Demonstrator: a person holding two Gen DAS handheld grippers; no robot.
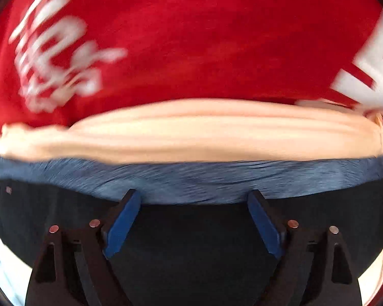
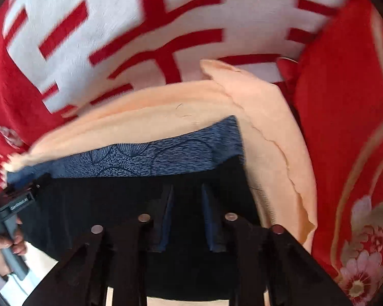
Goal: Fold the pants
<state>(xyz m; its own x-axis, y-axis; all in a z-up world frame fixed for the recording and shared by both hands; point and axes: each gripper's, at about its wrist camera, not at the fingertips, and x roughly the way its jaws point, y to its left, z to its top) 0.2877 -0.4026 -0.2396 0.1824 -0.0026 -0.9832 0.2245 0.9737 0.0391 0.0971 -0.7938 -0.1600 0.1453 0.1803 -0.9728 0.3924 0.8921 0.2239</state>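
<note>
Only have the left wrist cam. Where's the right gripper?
Observer: The right gripper is over the pants, at their far edge by the blue cloth.
Operator: Open?
Observer: Jaws nearly closed; can't tell whether they pinch fabric.
Operator: What's on the pants' right?
Observer: The peach cloth runs down along that side.
</note>
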